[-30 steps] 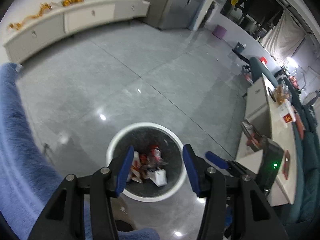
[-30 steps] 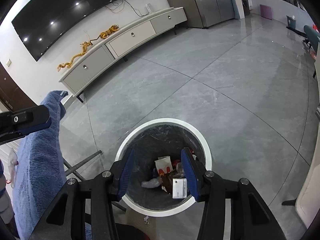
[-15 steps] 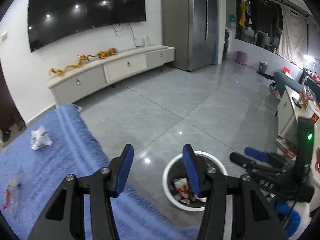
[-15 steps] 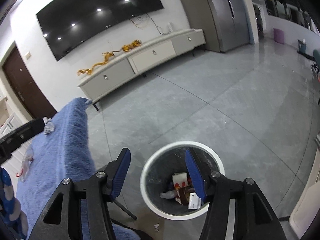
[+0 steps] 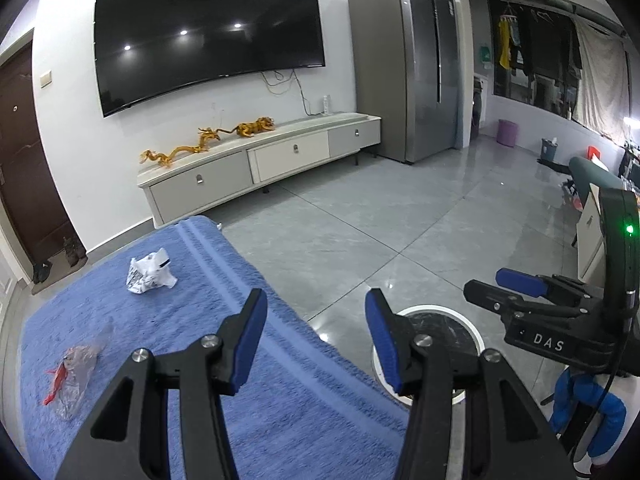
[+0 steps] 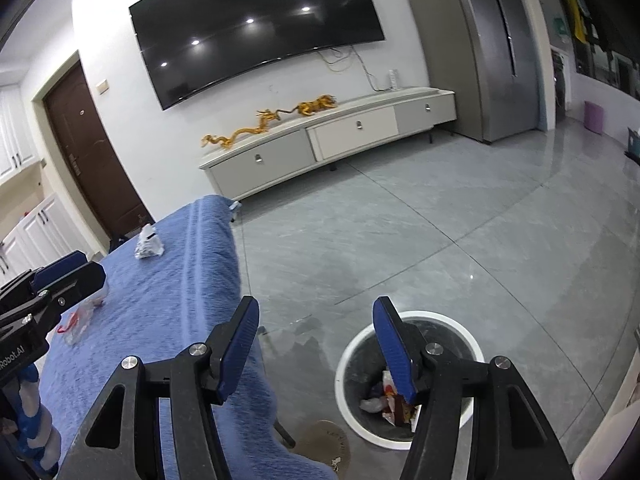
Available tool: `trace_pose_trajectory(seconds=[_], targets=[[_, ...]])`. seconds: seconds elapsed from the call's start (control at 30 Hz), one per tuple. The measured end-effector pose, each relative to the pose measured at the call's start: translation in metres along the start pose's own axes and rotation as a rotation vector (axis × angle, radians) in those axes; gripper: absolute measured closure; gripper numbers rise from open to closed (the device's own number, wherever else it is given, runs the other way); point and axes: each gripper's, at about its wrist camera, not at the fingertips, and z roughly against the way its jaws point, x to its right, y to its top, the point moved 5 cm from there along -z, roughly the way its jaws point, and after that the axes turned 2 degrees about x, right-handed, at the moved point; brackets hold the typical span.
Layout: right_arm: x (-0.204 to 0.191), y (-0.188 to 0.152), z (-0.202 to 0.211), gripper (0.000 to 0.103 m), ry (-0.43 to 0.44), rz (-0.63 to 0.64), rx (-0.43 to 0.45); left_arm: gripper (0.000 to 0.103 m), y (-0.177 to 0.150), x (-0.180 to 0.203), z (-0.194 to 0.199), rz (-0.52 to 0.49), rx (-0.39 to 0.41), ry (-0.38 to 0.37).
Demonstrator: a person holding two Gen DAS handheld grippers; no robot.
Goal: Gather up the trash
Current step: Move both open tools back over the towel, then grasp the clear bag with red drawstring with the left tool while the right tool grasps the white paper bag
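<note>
Two pieces of trash left on the blue-covered worktop (image 5: pixel 248 364): crumpled white wrapper (image 5: pixel 150 271) toward the far end, near the ridged edge; clear plastic bag with a red scrap (image 5: pixel 70 372) nearer, on the left side, well apart from the wrapper. Both lying loose, touching nothing but the cloth. On the floor just beside the worktop's right edge, white-rimmed bin (image 6: pixel 408 376), dark liner, some wrappers already inside.

Left tool (image 5: pixel 316 344) wide, nothing between the blue pads, raised above the near part of the worktop and aimed forward along it, closer to the clear bag than to the wrapper. Right tool (image 6: pixel 316 348) also wide and empty, held lower and to the right, straddling the gap between worktop edge and bin, pointed roughly level toward the TV wall.

Probably turned toward the next pick, neither piece reached yet.

Risks from here:
- Thin clear bag likely to flatten or slide on the towel; pads closing on a fold of cloth instead, dragging the cover.
- Light crumpled wrapper easily nudged by one pad before closing, rolling off the far or right edge to the floor.
- Both tools side by side: a crossing reach by the right toward the worktop could knock into the left.
- Weak pinch on slick plastic, dropped short of the bin during the carry.
</note>
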Motion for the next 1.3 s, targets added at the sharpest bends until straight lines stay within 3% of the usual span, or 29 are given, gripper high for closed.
trace_pose_trajectory(seconds=[0.57, 1.3], targets=[[-0.045, 0.003, -0.009, 0.046, 0.012, 0.078, -0.028, 0.047, -0.009, -0.05, 0.01, 0.08, 0.032, 0.038], [-0.134, 0.01, -0.071, 0.046, 0.103, 0.198, -0.097, 0.047, -0.045, -0.152, -0.005, 0.223, -0.016, 0.148]])
